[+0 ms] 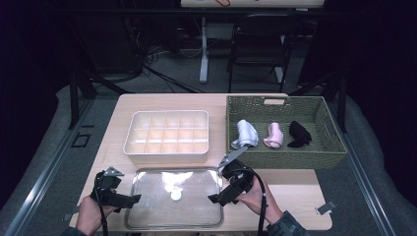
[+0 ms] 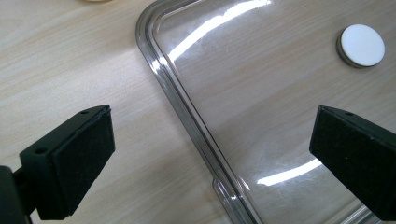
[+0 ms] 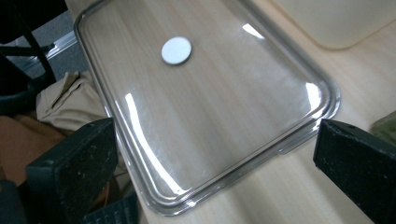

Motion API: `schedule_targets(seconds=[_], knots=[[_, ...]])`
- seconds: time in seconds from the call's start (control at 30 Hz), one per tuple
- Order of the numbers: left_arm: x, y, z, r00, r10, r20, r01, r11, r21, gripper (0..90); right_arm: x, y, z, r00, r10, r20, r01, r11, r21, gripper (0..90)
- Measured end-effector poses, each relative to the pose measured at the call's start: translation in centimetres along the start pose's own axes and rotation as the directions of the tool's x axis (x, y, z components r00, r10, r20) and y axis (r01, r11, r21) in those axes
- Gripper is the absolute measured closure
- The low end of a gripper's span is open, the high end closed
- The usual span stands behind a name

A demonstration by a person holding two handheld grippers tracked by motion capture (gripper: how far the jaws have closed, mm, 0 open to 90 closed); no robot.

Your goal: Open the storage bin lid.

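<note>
Clear lid (image 1: 173, 196) (flat on table (image 1: 295, 196)) lies between both released claws, divided box (image 1: 167, 135) seemingly just behind.

A clear lid (image 3: 210, 116) with a white round disc (image 3: 176, 50) lies flat on the wooden table (image 3: 289, 186).

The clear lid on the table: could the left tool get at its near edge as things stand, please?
Probably yes. The left tool is open beside the clear lid, whose rim lies between its jaws in the left gripper view, with bare table and nothing in the way.

Bare table (image 1: 290, 196) lies right of the clear lid (image 1: 173, 197); the divided box (image 1: 167, 135) blocks behind.
</note>
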State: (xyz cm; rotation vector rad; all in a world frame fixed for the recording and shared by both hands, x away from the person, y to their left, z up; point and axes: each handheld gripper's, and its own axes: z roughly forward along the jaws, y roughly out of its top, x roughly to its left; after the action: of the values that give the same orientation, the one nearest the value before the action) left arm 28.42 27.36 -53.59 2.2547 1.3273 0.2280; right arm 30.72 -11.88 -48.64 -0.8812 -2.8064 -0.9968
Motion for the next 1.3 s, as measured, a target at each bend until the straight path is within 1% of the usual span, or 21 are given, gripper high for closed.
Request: schedule_targets(seconds=[0.03, 0.1, 0.17, 0.2, 0.27, 0.37, 0.5, 0.63, 0.7, 0.77, 0.87, 0.93, 1.0, 1.03, 1.13, 1.17, 1.23, 1.27, 1.3], knots=[[0.0, 0.0, 0.0, 1.0000, 0.001, 0.002, -0.001, 1.0000, -0.001, 0.1, -0.1, 0.1, -0.1, 1.0000, 0.005, 0.005, -0.005, 1.000, -0.013, 0.0], [0.0, 0.0, 0.1, 1.0000, 0.000, 0.001, 0.000, 1.0000, 0.001, 0.1, -0.3, 0.4, -0.6, 0.9999, -0.002, 0.013, 0.002, 1.000, -0.018, 0.0], [0.0, 0.0, 0.1, 1.0000, 0.004, 0.001, -0.004, 1.0000, -0.001, 0.1, -0.5, 0.8, -1.0, 0.9998, 0.001, 0.018, -0.001, 0.999, -0.032, 0.0], [0.0, 0.0, 0.1, 1.0000, 0.006, 0.001, -0.006, 1.0000, -0.002, 0.1, -0.7, 1.0, -1.3, 0.9997, -0.007, 0.024, 0.008, 1.000, -0.025, 0.0], [0.0, 0.0, 0.1, 1.0000, 0.005, 0.002, -0.005, 1.0000, -0.004, 0.0, -0.9, 1.3, -1.8, 0.9994, -0.004, 0.035, 0.005, 0.999, -0.042, 0.0], [0.0, 0.0, 0.1, 0.9999, 0.010, 0.001, -0.010, 0.9999, -0.011, 0.0, -1.4, 1.8, -2.6, 0.9986, -0.010, 0.052, 0.013, 0.999, -0.052, 0.0], [0.0, 0.0, 0.1, 0.9999, 0.011, 0.003, -0.011, 0.9998, -0.015, 0.0, -2.1, 2.2, -3.7, 0.9971, 0.005, 0.076, 0.001, 0.997, -0.078, 0.0], [0.0, 0.0, 0.3, 0.9999, 0.009, 0.012, -0.008, 0.9999, -0.009, 0.0, -3.2, 2.4, -4.8, 0.9943, 0.019, 0.105, -0.008, 0.995, -0.102, 0.0], [0.0, 0.1, 0.3, 0.9998, 0.011, 0.015, -0.011, 0.9999, -0.011, 0.0, -3.8, 2.4, -5.3, 0.9922, 0.029, 0.121, -0.015, 0.994, -0.110, 0.0], [-0.1, 0.2, 0.4, 0.9996, 0.022, 0.015, -0.022, 0.9997, -0.010, 0.0, -4.4, 2.4, -5.8, 0.9896, 0.044, 0.137, -0.029, 0.993, -0.112, 0.0], [0.1, 0.1, 0.5, 0.9995, 0.022, 0.021, -0.022, 0.9997, -0.006, 0.0, -5.5, 2.4, -6.3, 0.9855, 0.058, 0.159, -0.040, 0.992, -0.119, 0.0], [0.2, 0.1, 0.5, 0.9997, 0.017, 0.020, -0.016, 0.9998, -0.008, 0.0, -6.2, 2.3, -6.6, 0.9830, 0.075, 0.168, -0.056, 0.992, -0.116, 0.0], [0.1, 0.1, 0.5, 0.9994, 0.024, 0.023, -0.023, 0.9997, -0.006, 0.0, -7.0, 2.2, -6.8, 0.9800, 0.090, 0.178, -0.068, 0.990, -0.123, 0.0], [0.0, 0.1, 0.5, 0.9994, 0.026, 0.023, -0.026, 0.9997, -0.004, 0.0, -7.5, 2.1, -7.0, 0.9780, 0.099, 0.183, -0.079, 0.990, -0.118, 0.0], [-0.1, 0.2, 0.4, 0.9995, 0.023, 0.021, -0.022, 0.9997, -0.008, 0.0, -8.6, 1.9, -7.4, 0.9718, 0.129, 0.198, -0.105, 0.986, -0.127, 0.0], [-0.1, 0.2, 0.4, 0.9994, 0.028, 0.020, -0.027, 0.9996, -0.007, 0.0, -9.0, 1.8, -7.6, 0.9698, 0.136, 0.202, -0.111, 0.985, -0.132, 0.1], [0.0, 0.2, 0.4, 0.9994, 0.027, 0.019, -0.027, 0.9996, -0.008, 0.0, -9.7, 1.6, -7.8, 0.9679, 0.148, 0.203, -0.123, 0.984, -0.129, 0.9], [0.0, 0.1, 0.4, 0.9994, 0.027, 0.020, -0.027, 0.9996, -0.011, 0.0, -10.0, 1.4, -7.9, 0.9660, 0.159, 0.204, -0.131, 0.981, -0.141, 0.9], [0.0, 0.2, 0.4, 0.9994, 0.030, 0.020, -0.030, 0.9995, -0.013, 0.0, -10.3, 1.3, -8.0, 0.9640, 0.164, 0.209, -0.137, 0.981, -0.138, 0.8]])
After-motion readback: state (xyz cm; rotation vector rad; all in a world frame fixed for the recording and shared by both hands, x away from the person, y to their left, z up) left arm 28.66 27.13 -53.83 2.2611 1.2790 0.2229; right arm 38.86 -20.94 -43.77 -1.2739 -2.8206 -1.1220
